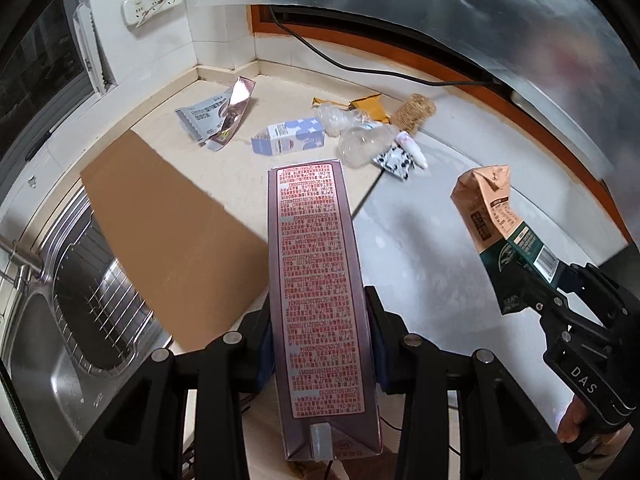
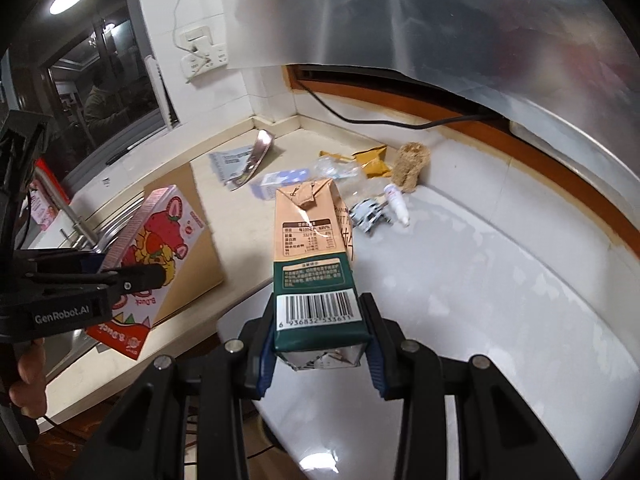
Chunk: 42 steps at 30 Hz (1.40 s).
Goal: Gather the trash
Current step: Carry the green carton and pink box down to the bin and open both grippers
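Note:
My left gripper [image 1: 320,312] is shut on a tall pink carton [image 1: 316,280] with red print, held above the counter; the right wrist view shows its strawberry cartoon side [image 2: 160,236] in the left gripper [image 2: 136,280]. My right gripper [image 2: 320,312] is shut on a peach and green carton [image 2: 312,248] near its barcode end; it also shows at the right of the left wrist view as the peach and green carton [image 1: 492,208]. Loose trash lies at the back of the counter: a blue-white carton [image 1: 288,138], a silver wrapper [image 1: 216,116], crumpled clear plastic [image 1: 360,144], a yellow packet [image 1: 368,108] and a white tube [image 1: 414,150].
A brown cardboard sheet [image 1: 168,232] lies on the counter beside a steel sink [image 1: 36,360] with a wire rack. A white surface [image 1: 440,260] lies to the right. A black cable [image 1: 340,64] runs along the back wall under a foil sheet. A person's hand [image 1: 572,420] grips the right handle.

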{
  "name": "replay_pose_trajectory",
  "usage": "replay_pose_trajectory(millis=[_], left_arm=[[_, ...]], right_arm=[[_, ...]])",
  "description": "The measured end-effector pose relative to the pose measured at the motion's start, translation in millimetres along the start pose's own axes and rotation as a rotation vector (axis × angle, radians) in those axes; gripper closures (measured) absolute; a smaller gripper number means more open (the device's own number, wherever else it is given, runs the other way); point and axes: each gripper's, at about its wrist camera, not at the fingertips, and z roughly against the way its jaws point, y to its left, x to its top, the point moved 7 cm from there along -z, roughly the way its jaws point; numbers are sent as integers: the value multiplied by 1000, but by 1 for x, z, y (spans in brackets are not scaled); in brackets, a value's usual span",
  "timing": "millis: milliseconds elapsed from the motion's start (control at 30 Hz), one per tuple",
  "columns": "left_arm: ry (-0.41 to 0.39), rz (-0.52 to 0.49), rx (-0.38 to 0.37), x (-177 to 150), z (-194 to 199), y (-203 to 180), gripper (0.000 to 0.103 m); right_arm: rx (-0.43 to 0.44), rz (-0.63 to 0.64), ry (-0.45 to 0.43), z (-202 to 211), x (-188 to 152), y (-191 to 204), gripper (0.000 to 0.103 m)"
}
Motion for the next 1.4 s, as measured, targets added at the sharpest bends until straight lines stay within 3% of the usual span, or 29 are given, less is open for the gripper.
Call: replay_pose_trajectory(millis=[300,667,1000,1400], left_arm=[[15,-37,5,-68,23,10,66],[110,-58,39,-155,-13,24,66],[198,-67,33,-231,-106,18,66],[308,-28,56,-303,-276,38,66]], right_arm=[[57,-34,69,21,-63,44,66],[87,-55,249,-12,-159,71,66],[114,-121,430,-87,-245,69,65],[59,-60,536,-234,-339,55,65]])
